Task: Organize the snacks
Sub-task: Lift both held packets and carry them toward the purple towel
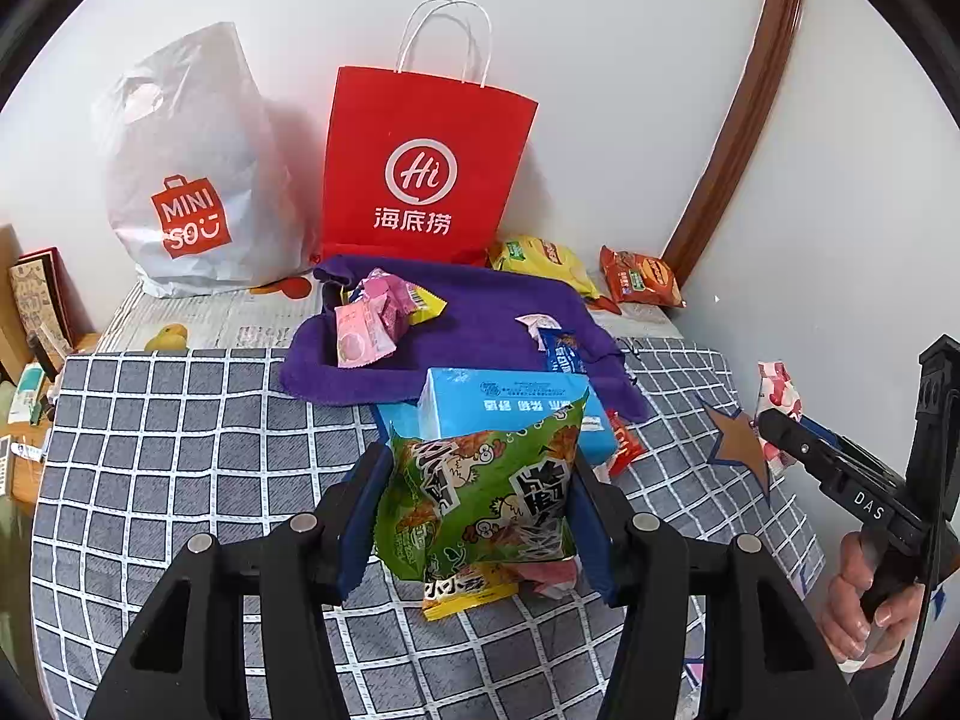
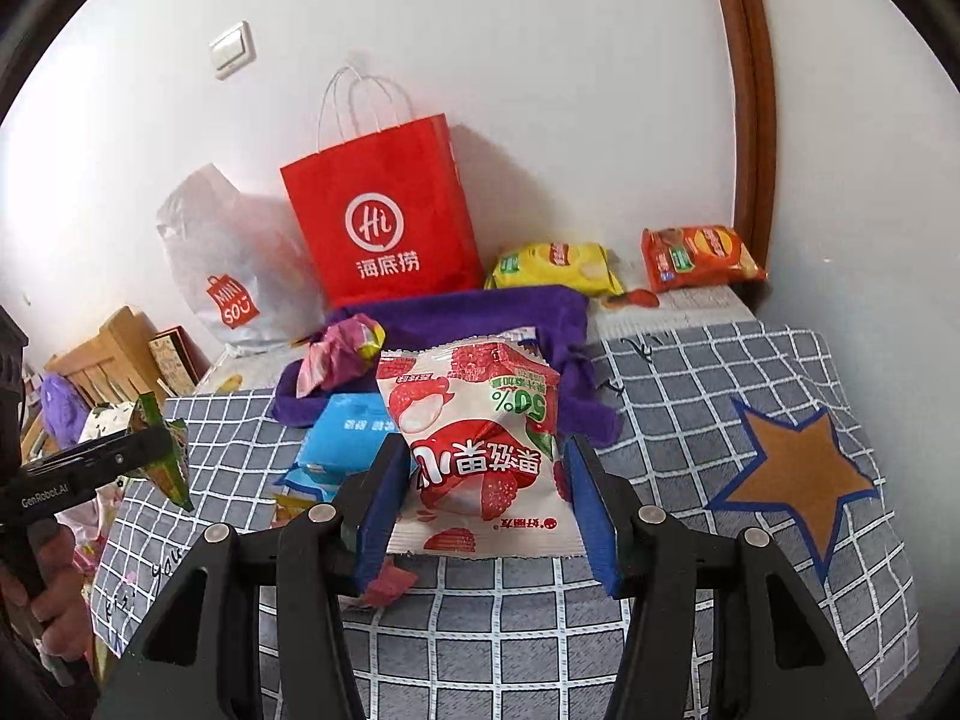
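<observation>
My left gripper (image 1: 477,492) is shut on a green snack packet (image 1: 480,498), held above the checked cloth; it also shows in the right wrist view (image 2: 162,450). My right gripper (image 2: 486,480) is shut on a white and red lychee jelly packet (image 2: 480,444), also seen at the right edge of the left wrist view (image 1: 777,396). A light blue box (image 1: 510,414) lies just beyond the green packet. A purple towel (image 1: 474,336) holds pink sweets (image 1: 372,324) and a small blue bar (image 1: 564,354). A yellow chip bag (image 1: 540,264) and an orange chip bag (image 1: 642,276) lie by the wall.
A red paper bag (image 1: 426,168) and a white Miniso plastic bag (image 1: 192,180) stand against the wall. A small yellow packet (image 1: 468,594) lies on the checked cloth (image 1: 180,450) under my left gripper. A wooden door frame (image 1: 744,108) rises at right. Clutter sits off the left edge.
</observation>
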`<state>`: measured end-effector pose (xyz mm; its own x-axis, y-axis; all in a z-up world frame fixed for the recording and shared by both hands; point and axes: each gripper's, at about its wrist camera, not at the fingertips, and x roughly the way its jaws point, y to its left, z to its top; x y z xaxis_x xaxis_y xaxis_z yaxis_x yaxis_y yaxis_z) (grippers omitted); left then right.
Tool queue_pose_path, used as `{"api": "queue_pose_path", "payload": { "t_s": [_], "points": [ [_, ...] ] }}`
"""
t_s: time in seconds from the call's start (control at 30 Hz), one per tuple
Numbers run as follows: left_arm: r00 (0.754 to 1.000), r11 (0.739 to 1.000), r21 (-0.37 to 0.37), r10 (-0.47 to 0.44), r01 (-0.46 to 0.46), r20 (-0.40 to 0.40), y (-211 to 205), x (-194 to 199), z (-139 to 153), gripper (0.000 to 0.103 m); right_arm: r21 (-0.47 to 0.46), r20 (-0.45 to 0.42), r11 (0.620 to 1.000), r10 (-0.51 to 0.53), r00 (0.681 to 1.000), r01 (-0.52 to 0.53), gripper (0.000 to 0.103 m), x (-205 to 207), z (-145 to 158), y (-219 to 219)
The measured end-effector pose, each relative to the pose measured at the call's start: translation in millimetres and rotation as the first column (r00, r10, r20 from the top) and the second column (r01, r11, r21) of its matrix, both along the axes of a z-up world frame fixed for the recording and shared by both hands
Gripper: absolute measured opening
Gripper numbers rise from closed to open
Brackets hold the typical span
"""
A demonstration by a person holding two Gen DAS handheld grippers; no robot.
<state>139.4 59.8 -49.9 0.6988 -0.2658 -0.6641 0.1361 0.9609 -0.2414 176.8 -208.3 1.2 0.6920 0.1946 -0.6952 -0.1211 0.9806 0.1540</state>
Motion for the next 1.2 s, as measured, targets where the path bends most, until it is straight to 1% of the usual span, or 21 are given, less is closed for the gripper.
{"api": "queue_pose_path", "payload": {
  "t_s": [0.33, 0.73, 1.03, 1.2],
  "points": [
    [1.000, 1.000, 0.002, 0.005, -0.005, 0.020, 1, 5, 18, 0.054, 0.000, -0.015, 1.000, 0.006, 1.000, -0.006, 0.053, 21, 12, 18],
    [0.999, 1.000, 0.013, 0.020, -0.021, 0.028, 7, 31, 29, 0.054, 0.018, -0.025, 1.000, 0.014, 1.000, -0.013, 0.053, 64, 18, 34],
    [0.999, 0.999, 0.001, 0.044, -0.044, 0.025, 14, 70, 31, 0.054, -0.003, -0.017, 0.999, 0.036, 0.999, -0.036, 0.053, 105, 22, 42],
    [0.998, 0.999, -0.013, 0.052, -0.052, 0.018, 15, 98, 25, 0.054, -0.001, -0.027, 0.999, 0.048, 0.998, -0.048, 0.053, 132, 17, 45]
  ]
}}
